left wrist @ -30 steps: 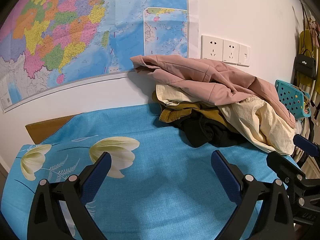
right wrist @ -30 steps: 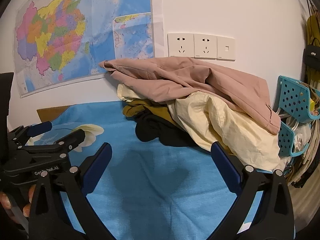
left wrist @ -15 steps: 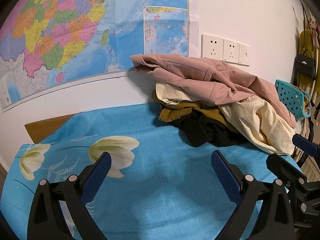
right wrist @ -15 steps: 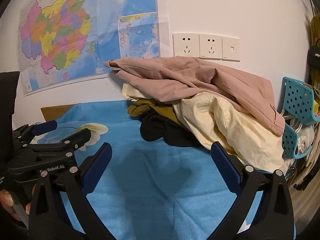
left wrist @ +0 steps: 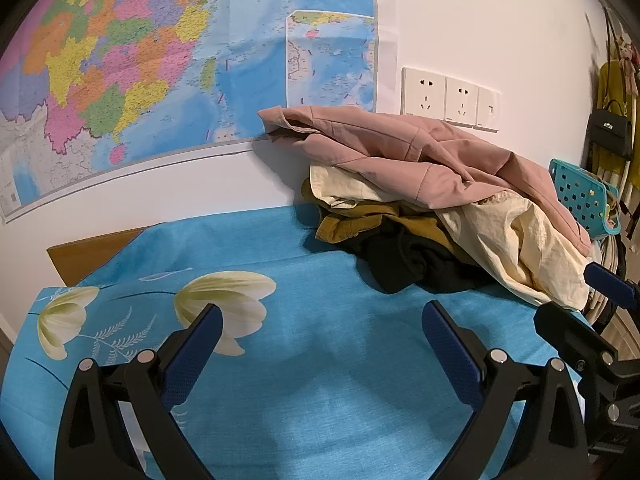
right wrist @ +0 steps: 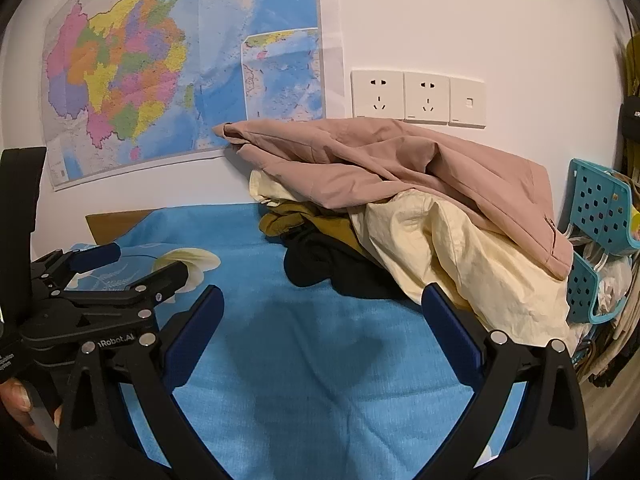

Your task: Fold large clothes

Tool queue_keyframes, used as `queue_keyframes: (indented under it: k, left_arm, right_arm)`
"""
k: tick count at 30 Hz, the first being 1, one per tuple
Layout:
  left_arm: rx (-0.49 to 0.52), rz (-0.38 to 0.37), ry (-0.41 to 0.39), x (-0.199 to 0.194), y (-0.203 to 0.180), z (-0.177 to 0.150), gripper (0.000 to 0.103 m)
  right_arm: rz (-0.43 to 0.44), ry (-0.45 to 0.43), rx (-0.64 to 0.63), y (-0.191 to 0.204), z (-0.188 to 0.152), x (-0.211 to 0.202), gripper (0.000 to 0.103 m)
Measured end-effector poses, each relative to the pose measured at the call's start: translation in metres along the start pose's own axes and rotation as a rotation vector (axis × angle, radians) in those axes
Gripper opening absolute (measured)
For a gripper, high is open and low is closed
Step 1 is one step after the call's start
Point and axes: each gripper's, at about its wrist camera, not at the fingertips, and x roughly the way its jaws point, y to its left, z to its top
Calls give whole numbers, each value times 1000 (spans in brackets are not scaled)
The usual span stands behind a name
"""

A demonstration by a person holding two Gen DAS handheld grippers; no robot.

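hovering over the blue cloth

your left gripper point(left wrist: 318, 328) and right gripper point(right wrist: 320, 308) both gape wide, holding nothing, above the cloth point(left wrist: 304, 360). the clothes pile point(right wrist: 400, 216) sits beyond them, right, against the wall.

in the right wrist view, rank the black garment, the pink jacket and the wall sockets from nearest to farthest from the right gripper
From the right gripper:
1. Black garment: lowest in the pile, on the blue cloth just ahead of the fingers.
2. Pink jacket: on top of the pile, farther back.
3. Wall sockets: on the wall behind the pile, above the jacket.
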Motion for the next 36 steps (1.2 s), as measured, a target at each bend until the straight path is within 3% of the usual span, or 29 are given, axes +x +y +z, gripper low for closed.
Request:
queue_keyframes:
  k: [25,36]
  left_arm:
    - [-8,-8,17,12,-1,3,96]
    - [-56,-10,50,44,13,17,96]
  right_arm:
    - [-1,-2,-33,-2,13,7,97]
    - [-23,-14,-202,0,55,49,97]
